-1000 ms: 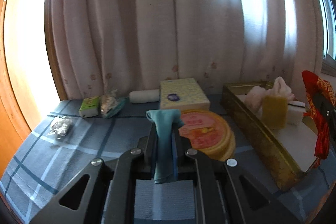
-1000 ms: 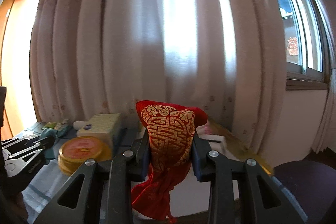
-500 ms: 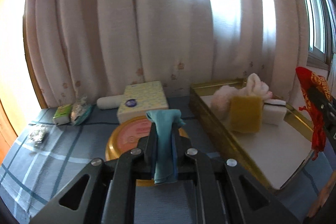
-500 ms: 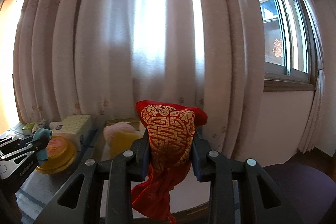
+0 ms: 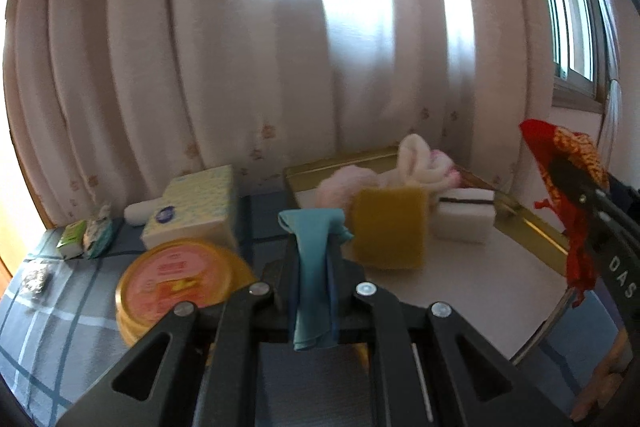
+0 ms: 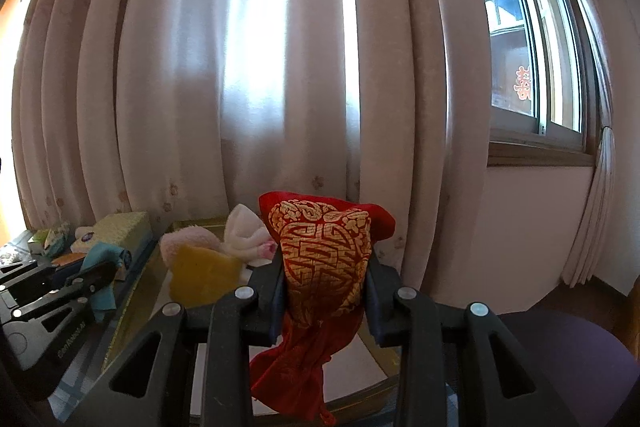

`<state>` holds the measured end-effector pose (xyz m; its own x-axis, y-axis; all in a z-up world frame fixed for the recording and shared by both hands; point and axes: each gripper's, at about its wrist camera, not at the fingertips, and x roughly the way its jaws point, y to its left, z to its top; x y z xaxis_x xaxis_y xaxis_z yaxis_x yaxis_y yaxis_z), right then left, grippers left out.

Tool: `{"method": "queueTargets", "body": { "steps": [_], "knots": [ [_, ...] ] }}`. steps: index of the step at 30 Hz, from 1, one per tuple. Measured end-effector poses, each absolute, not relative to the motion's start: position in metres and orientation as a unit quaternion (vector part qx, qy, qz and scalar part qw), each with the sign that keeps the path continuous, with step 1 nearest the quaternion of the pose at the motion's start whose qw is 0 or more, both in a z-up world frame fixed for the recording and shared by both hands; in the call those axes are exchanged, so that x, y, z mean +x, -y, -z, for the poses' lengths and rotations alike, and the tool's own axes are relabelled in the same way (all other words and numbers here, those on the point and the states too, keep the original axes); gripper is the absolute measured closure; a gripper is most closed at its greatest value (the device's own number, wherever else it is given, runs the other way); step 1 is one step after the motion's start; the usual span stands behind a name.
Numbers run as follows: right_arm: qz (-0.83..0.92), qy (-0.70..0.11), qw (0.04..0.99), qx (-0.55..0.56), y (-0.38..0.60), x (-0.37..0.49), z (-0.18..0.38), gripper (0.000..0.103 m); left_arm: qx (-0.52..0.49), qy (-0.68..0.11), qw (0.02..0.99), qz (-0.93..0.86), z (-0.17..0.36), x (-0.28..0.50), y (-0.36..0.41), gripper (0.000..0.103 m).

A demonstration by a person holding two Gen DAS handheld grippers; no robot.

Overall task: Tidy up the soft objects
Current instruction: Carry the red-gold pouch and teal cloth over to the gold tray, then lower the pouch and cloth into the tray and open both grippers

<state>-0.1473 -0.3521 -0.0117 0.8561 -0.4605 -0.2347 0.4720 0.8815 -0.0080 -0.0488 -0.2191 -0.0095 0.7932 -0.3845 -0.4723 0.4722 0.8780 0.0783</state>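
Note:
My left gripper (image 5: 314, 259) is shut on a teal cloth (image 5: 314, 267) that hangs between its fingers, above the near left corner of a gold tray (image 5: 532, 227). My right gripper (image 6: 325, 281) is shut on a red and gold pouch (image 6: 324, 267) held over the tray's right side (image 6: 384, 355); the pouch also shows in the left wrist view (image 5: 568, 187). In the tray lie a yellow sponge (image 5: 388, 227), a pink fluffy item (image 5: 340, 183), a white rolled towel (image 5: 420, 159) and a white sponge (image 5: 464, 219).
On the blue plaid tablecloth (image 5: 60, 311) left of the tray stand a round yellow tin (image 5: 176, 283), a tissue box (image 5: 196, 207), a white roll (image 5: 140, 213), small packets (image 5: 86, 239) and a foil wrapper (image 5: 36, 277). Curtains hang close behind. A purple chair seat (image 6: 560, 355) is at right.
Both grippers have swung right toward the tray, each still holding its item. The tray and its contents now sit closer and more central in both views.

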Motion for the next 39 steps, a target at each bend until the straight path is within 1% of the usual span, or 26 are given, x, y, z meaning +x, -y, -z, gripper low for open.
{"method": "queueTargets", "body": {
  "steps": [7,18,19,20,21,22,23,24,25,26,27,28,31,36,38,39],
  "knots": [
    [0.213,-0.164,0.963,0.032,0.364,-0.132,0.015,0.068,0.11,-0.244,0.93,0.25,0.011,-0.047,0.241,0.094],
    [0.179,-0.188,0.965,0.031,0.362,-0.123,0.018,0.067,0.129,-0.267,0.921,0.255,0.014,-0.044,0.252,0.094],
    [0.173,-0.191,0.966,0.03,0.362,-0.122,0.018,0.067,0.131,-0.268,0.919,0.256,0.015,-0.043,0.252,0.092],
    [0.165,-0.196,0.966,0.027,0.361,-0.119,0.018,0.063,0.133,-0.27,0.918,0.258,0.016,-0.043,0.253,0.088],
    [0.157,-0.201,0.967,0.023,0.359,-0.117,0.019,0.06,0.135,-0.273,0.916,0.26,0.016,-0.043,0.255,0.087],
    [0.15,-0.206,0.967,0.019,0.357,-0.115,0.019,0.048,0.137,-0.273,0.917,0.257,0.017,-0.043,0.255,0.08],
    [0.144,-0.209,0.967,0.015,0.356,-0.113,0.02,0.038,0.139,-0.272,0.92,0.247,0.017,-0.043,0.255,0.071],
    [0.144,-0.209,0.967,0.012,0.354,-0.113,0.02,0.037,0.141,-0.268,0.924,0.233,0.016,-0.043,0.254,0.063],
    [0.148,-0.207,0.967,0.014,0.355,-0.114,0.019,0.032,0.14,-0.264,0.927,0.229,0.016,-0.044,0.253,0.038],
    [0.148,-0.203,0.968,0.019,0.356,-0.116,0.019,0.025,0.137,-0.26,0.928,0.228,0.015,-0.045,0.252,0.016],
    [0.151,-0.197,0.968,0.027,0.359,-0.119,0.018,0.023,0.13,-0.253,0.931,0.227,0.013,-0.046,0.248,0.009],
    [0.152,-0.192,0.969,0.032,0.36,-0.121,0.018,0.022,0.124,-0.245,0.935,0.225,0.011,-0.048,0.245,0.008],
    [0.153,-0.169,0.973,0.036,0.36,-0.13,0.015,0.022,0.115,-0.227,0.939,0.23,0.008,-0.053,0.24,0.006],
    [0.173,-0.132,0.976,0.016,0.349,-0.143,0.01,0.021,0.102,-0.226,0.944,0.216,0.007,-0.051,0.234,0.002],
    [0.183,-0.116,0.976,0.02,0.35,-0.148,0.009,0.017,0.094,-0.225,0.947,0.212,0.006,-0.051,0.231,0.001],
    [0.189,-0.109,0.976,0.023,0.352,-0.151,0.008,0.017,0.089,-0.224,0.948,0.209,0.006,-0.05,0.229,0.001]
  ]
}}
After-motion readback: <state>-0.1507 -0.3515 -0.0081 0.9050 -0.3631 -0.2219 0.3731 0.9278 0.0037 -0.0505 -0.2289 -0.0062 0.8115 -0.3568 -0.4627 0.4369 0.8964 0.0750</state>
